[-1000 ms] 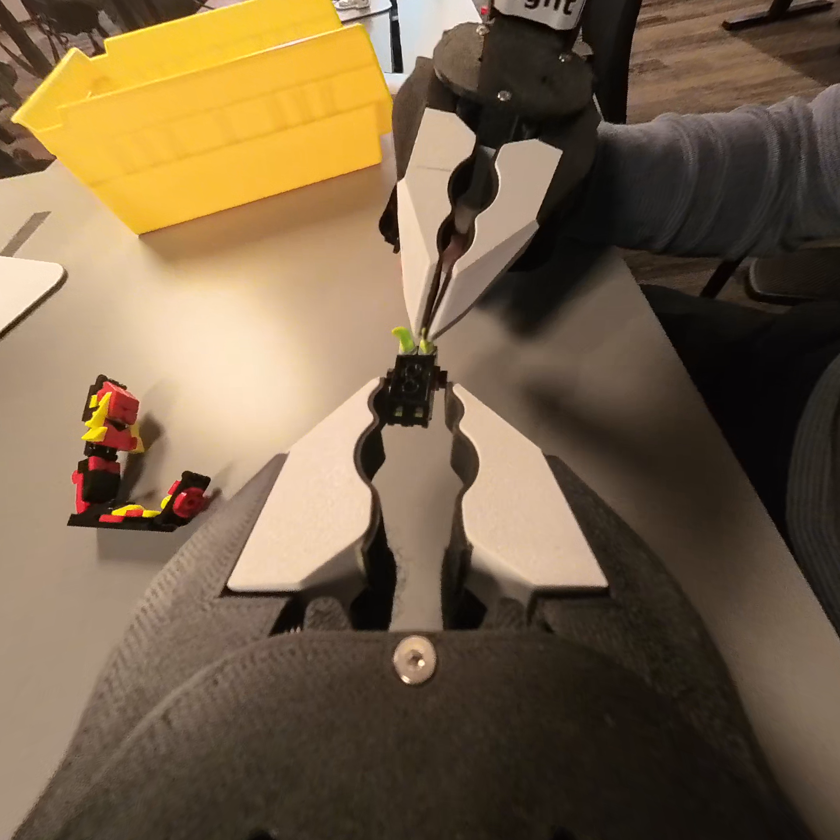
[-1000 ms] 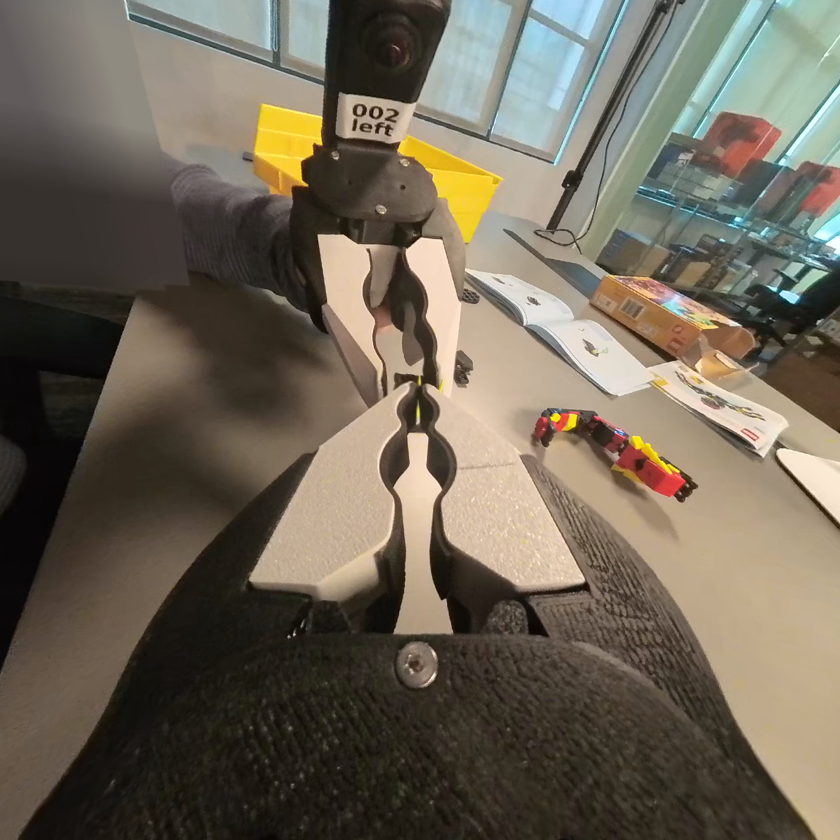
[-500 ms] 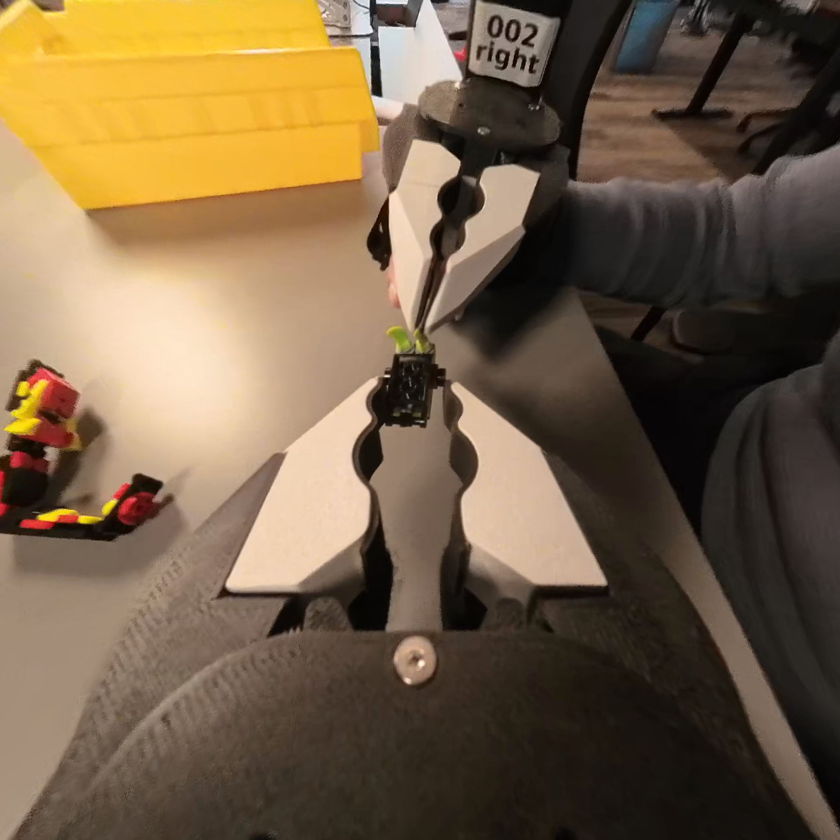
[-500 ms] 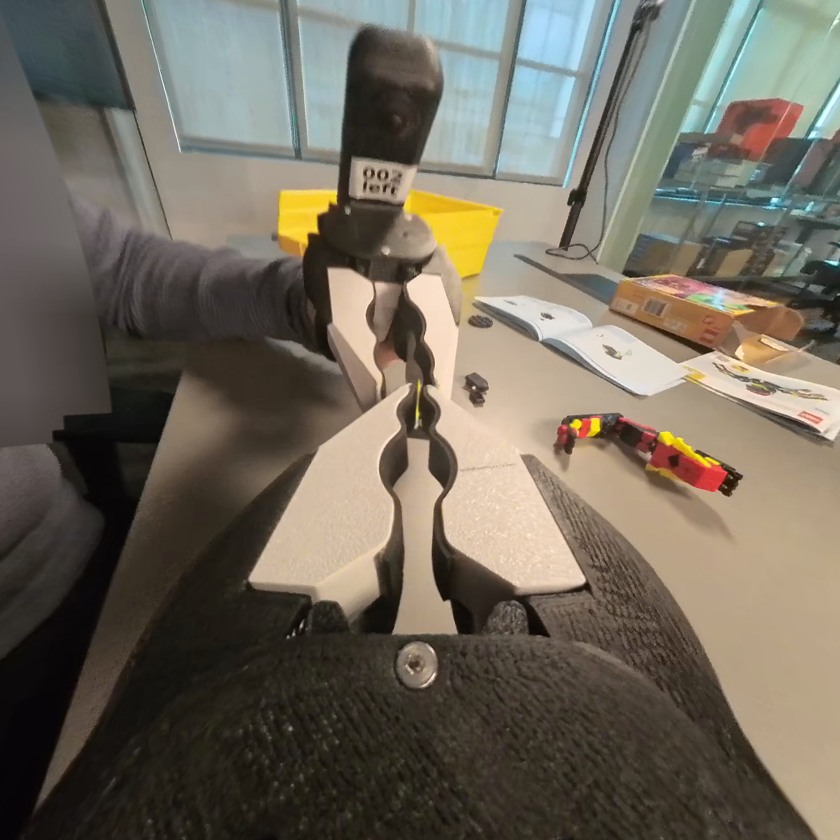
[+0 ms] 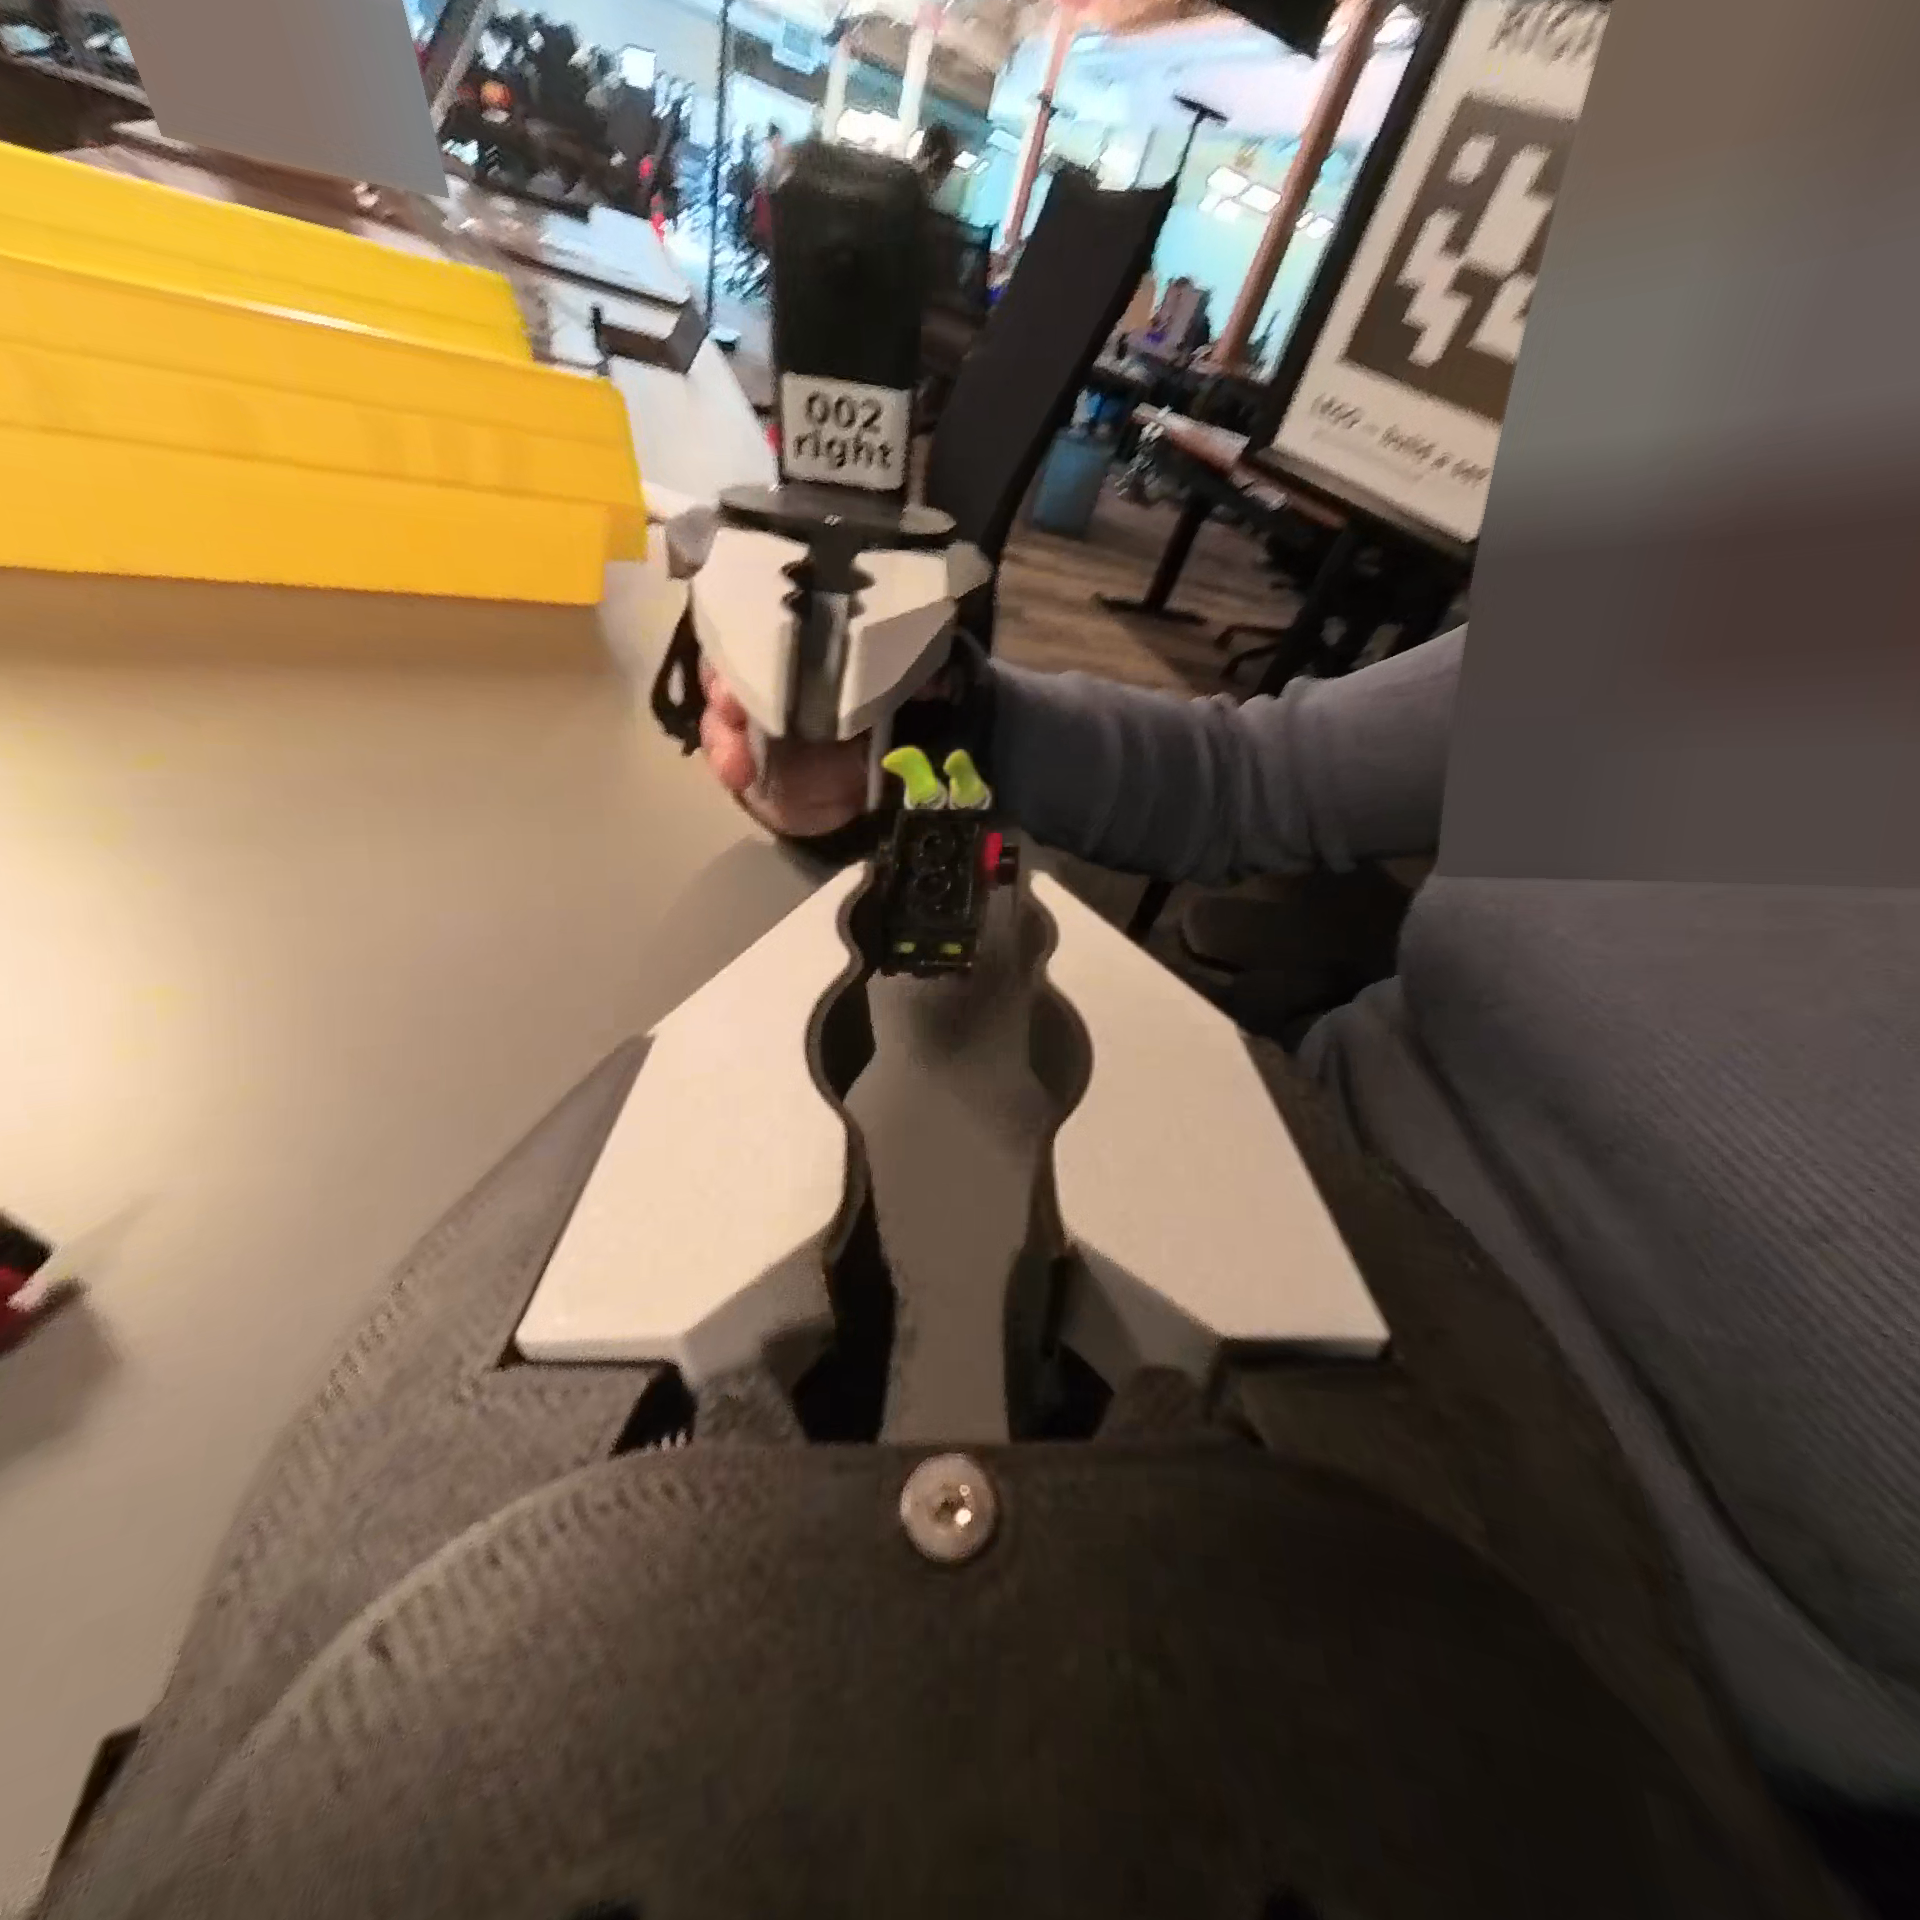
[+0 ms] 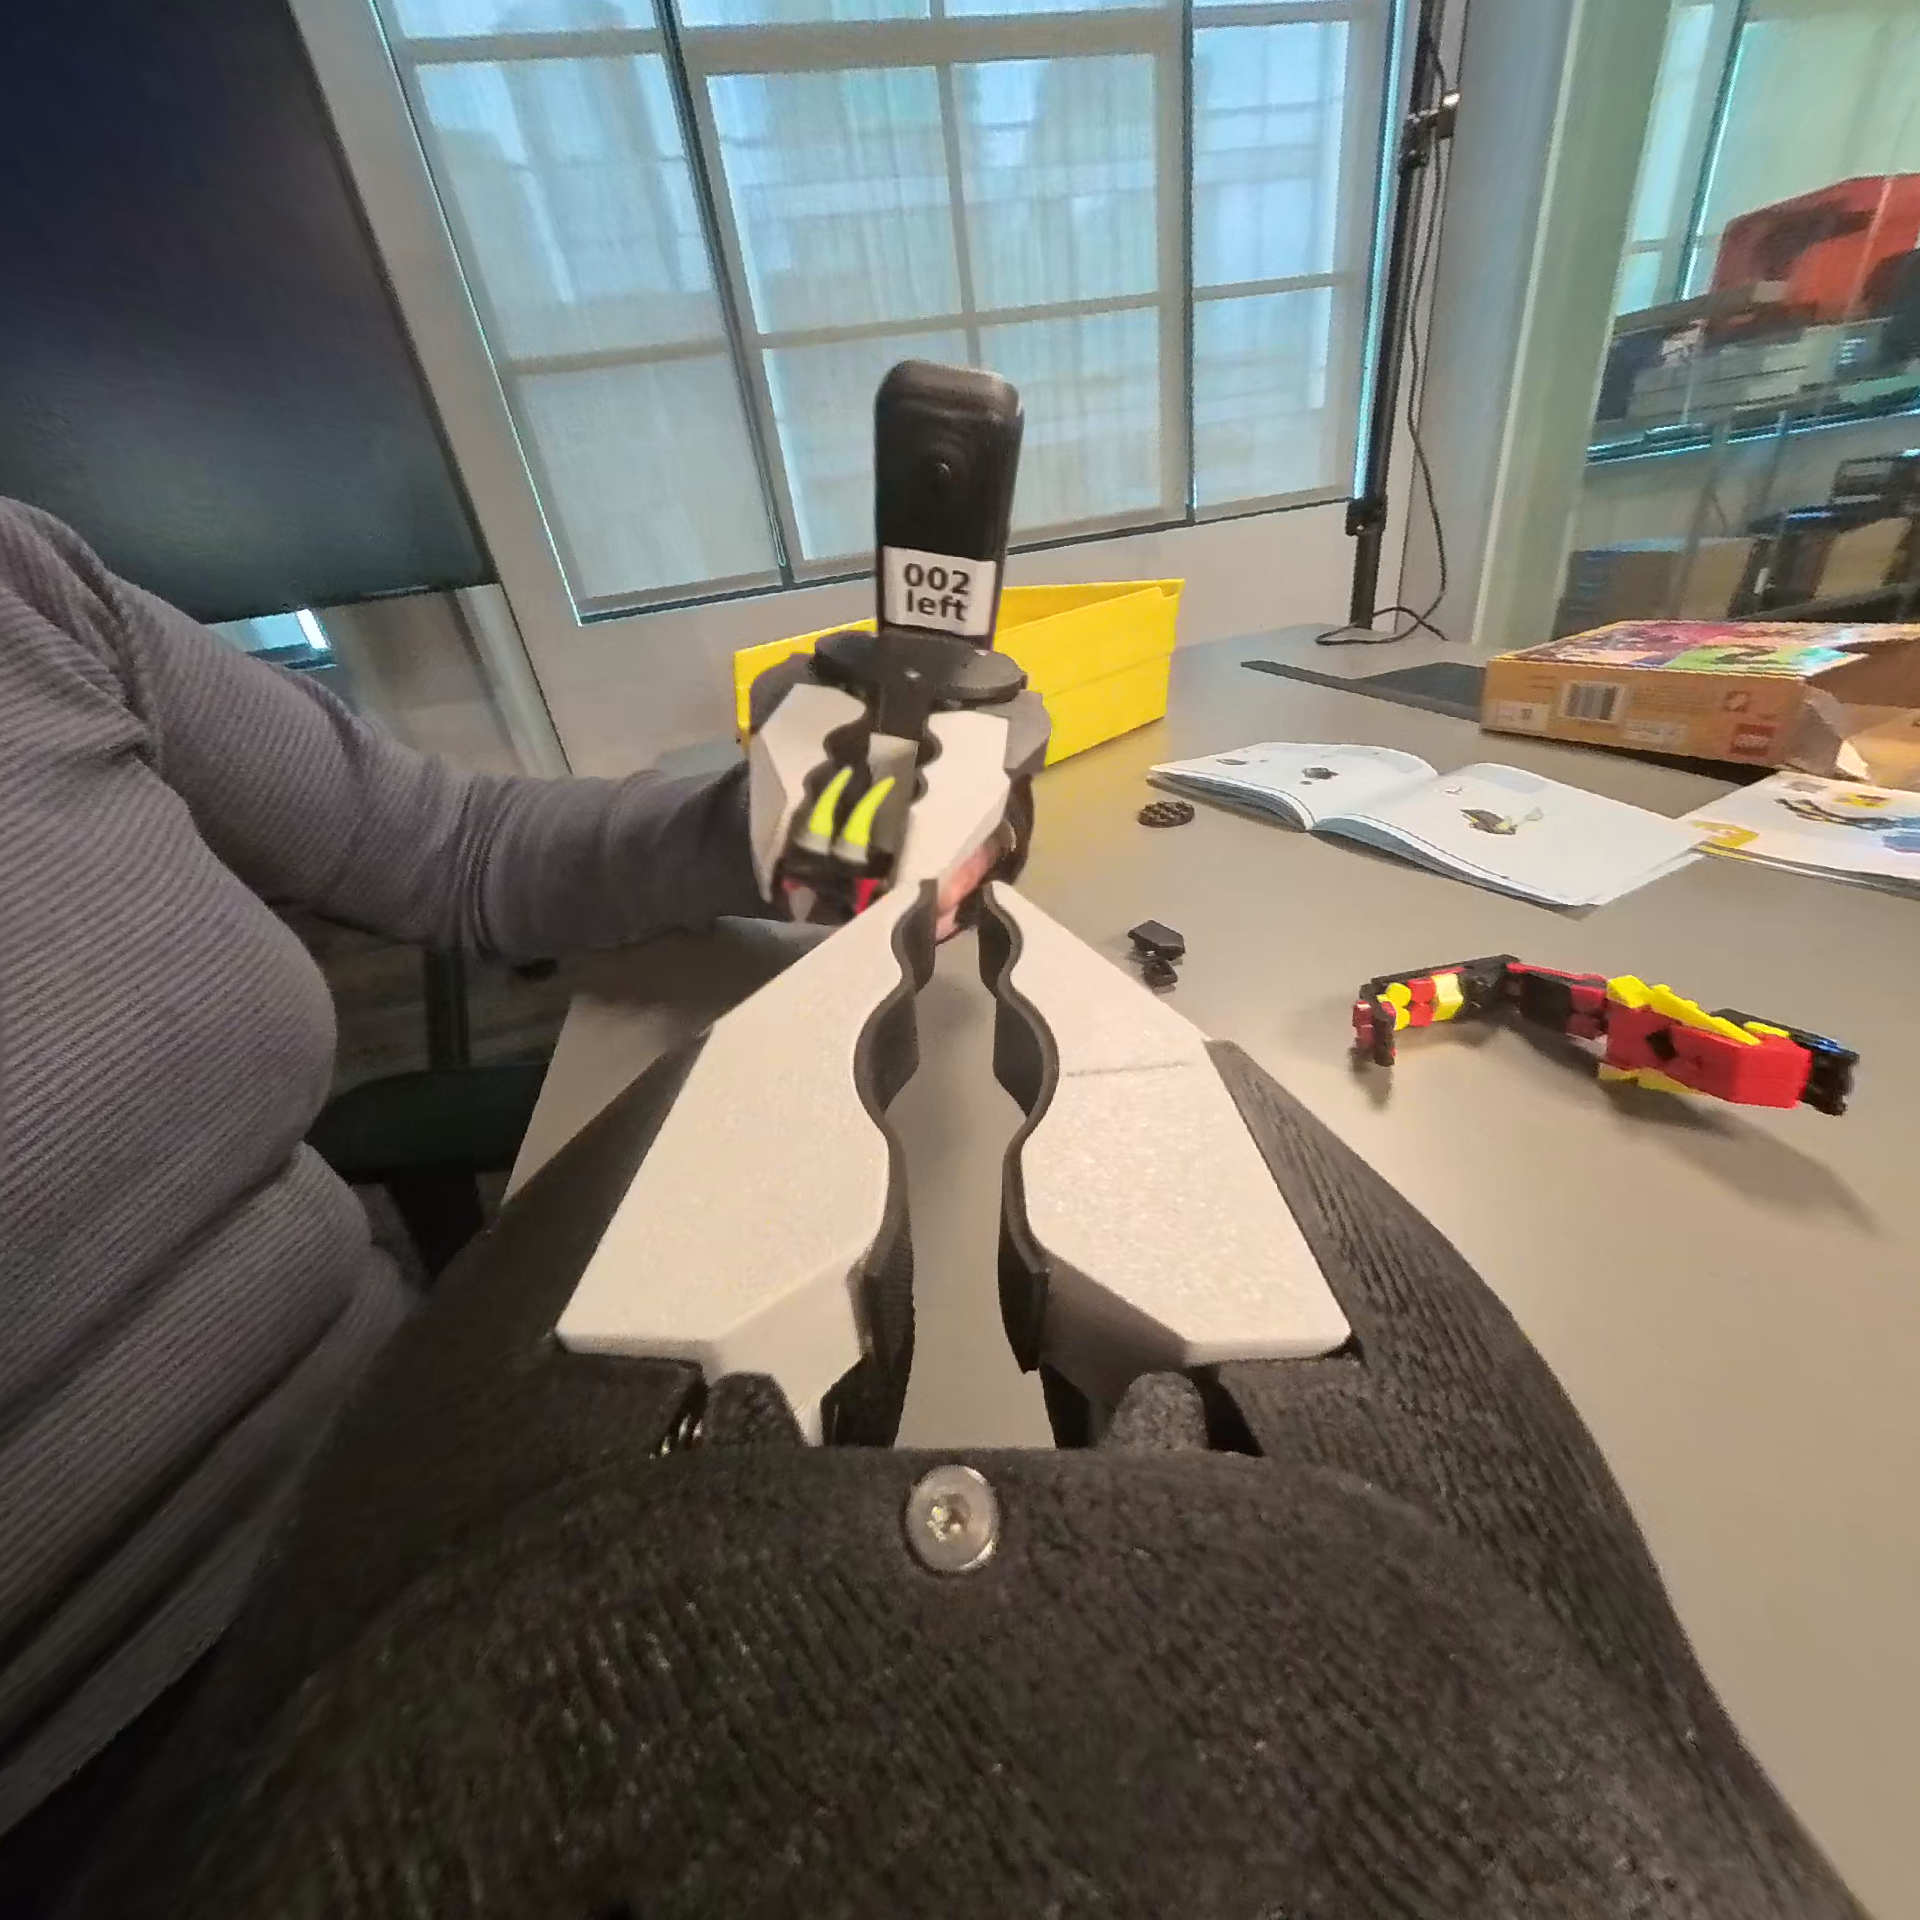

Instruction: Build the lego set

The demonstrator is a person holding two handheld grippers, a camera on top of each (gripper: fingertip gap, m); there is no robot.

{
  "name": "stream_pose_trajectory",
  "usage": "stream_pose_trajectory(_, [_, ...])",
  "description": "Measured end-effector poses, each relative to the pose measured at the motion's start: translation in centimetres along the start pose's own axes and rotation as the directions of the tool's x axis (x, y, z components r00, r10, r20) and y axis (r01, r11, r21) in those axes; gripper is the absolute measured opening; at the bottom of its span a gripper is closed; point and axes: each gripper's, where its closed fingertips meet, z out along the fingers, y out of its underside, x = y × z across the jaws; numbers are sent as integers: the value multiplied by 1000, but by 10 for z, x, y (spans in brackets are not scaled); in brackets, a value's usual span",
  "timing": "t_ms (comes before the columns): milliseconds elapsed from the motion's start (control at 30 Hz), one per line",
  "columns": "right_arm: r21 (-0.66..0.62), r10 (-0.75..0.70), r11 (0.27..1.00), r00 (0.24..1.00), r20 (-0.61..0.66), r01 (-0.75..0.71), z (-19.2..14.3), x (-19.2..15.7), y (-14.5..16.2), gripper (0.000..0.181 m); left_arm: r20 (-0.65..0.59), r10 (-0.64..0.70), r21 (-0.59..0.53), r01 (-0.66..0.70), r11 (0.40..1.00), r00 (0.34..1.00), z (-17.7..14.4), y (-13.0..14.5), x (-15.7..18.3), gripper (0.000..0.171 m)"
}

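Black piece: in the left wrist view, a small black lego block (image 5: 932,902) with two lime claws (image 5: 933,775) on its far end sits between the tips of the left gripper (image 5: 940,914).
Left gripper: pinching the block at the fingertips, held up off the grey table (image 5: 312,852).
Right gripper, seen from left: it (image 5: 826,727) stands beyond the block, nose pointing at the camera; its fingers look narrowly parted and nothing shows between them. It is just behind and left of the claws, not touching them.
Background, left view: a yellow bin (image 5: 301,436) lies far left on the table; a red and black shape at the left edge is too blurred to name.
Right gripper, own view: its fingers (image 6: 790,1091) are slightly spread, a narrow gap at the tips (image 6: 940,904), holding nothing.
Block, right view: it (image 6: 831,852) sits in the left gripper's tips (image 6: 842,831), just left of and beyond the right gripper's tips, claws (image 6: 850,810) pointing up.
Table, right view: a red, yellow and black lego model (image 6: 1600,1029) lies to the right, well apart from both grippers; two small black parts (image 6: 1155,948) lie nearer; open booklets (image 6: 1423,821) and a box (image 6: 1662,691) are farther back.
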Motion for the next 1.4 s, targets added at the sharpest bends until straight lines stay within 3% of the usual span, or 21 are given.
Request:
stream_pose_trajectory(167, [11, -16, 1000, 1000, 8, 16, 0, -3, -2, 5, -98, -9, 48, 14, 999, 995, -3, -8, 14, 24])
stream_pose_trajectory(333, [59, -87, 994, 988, -129, 96, -5, 14, -10, 9, -21, -12, 0, 12, 1000, 1000, -2, 1, 2, 24])
stream_pose_trajectory(433, [60, -205, 970, 927, -315, 235, -12, 35, -17, 11, 249, 52, -152, -14, 988, 967, -7, 23, -39, 24])
stream_pose_trajectory(500, [46, -312, 924, 819, -481, 380, -22, 53, -26, 11, 410, 161, -321, -24, 947, 898, -17, 44, -66, 24])
stream_pose_trajectory(567, [-13, -392, 885, 731, -558, 465, -26, 65, -27, 9, 466, 219, -416, -6, 909, 857, -19, 58, -77, 24])
stream_pose_trajectory(700, [-114, -489, 846, 673, -555, 521, -18, 82, -22, 10, 472, 255, -514, 29, 857, 844, -15, 79, -84, 24])
stream_pose_trajectory(900, [-156, -517, 834, 651, -555, 529, -7, 127, -23, 11, 467, 201, -482, 58, 874, 861, -15, 80, -83, 24])
stream_pose_trajectory(1200, [-109, -490, 846, 679, -547, 522, 9, 177, -33, 11, 489, 200, -474, 66, 878, 849, -17, 79, -85, 30])
stream_pose_trajectory(1267, [-112, -504, 836, 670, -545, 537, 11, 186, -34, 11, 488, 186, -468, 76, 880, 853, -17, 80, -85, 41])
stream_pose_trajectory(1333, [-136, -539, 813, 644, -543, 566, 12, 197, -36, 11, 470, 181, -470, 71, 880, 864, -17, 80, -82, 63])
stream_pose_trajectory(1400, [-165, -562, 796, 612, -556, 582, 13, 214, -38, 11, 457, 204, -435, 18, 900, 866, -20, 71, -81, 68])
